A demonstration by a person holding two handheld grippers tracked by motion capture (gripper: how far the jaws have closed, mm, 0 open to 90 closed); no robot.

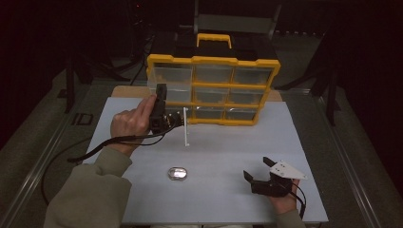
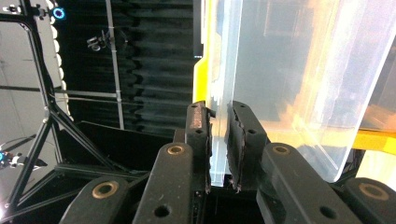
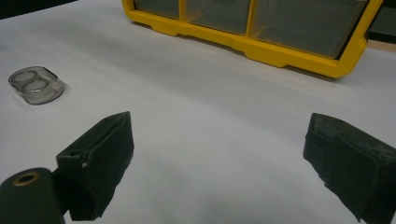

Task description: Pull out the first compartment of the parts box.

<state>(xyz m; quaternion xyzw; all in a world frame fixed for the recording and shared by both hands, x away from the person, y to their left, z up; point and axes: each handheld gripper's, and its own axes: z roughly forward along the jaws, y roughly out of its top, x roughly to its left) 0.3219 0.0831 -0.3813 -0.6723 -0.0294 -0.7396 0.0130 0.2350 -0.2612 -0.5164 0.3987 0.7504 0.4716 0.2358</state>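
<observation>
L gripper point(image 1: 177, 118) is up by the organizer point(image 1: 212, 90), at the far-left part of the white board point(image 1: 218, 152). The person's L hand point(image 1: 132, 123) grips it, cable trailing off toward the board's left edge. Its jaws are clamped on a clear drawer point(image 2: 280, 84): in the left gripper view the two black pads sit tight on either side of the drawer's thin front lip, w/ the clear tub running up and away to the right and the yellow frame edge behind it. In the high view the drawer shows as a thin pale strip point(image 1: 186, 127) just in front of the organizer's bottom-left corner, at its lowest row; can't tell how far it's pulled out.

Organizer stands upright at the far edge of the board, yellow frame, 3 x 3 clear drawers, handle on top.

R gripper point(image 1: 259, 168) is near the board's near-right corner, held in the R hand point(image 1: 285, 199), grey plate on top. Jaws wide apart, holding nothing; the right gripper view has bare board between the two pads point(image 3: 105, 158), w/ the organizer's bottom rail point(image 3: 261, 49) across the far side.

A small clear lid-like piece point(image 1: 177, 173) lies flat on the board toward the near edge, roughly mid-width, well apart from both grippers. In the right gripper view it's point(image 3: 36, 85) a clear oval w/ two round recesses.
</observation>
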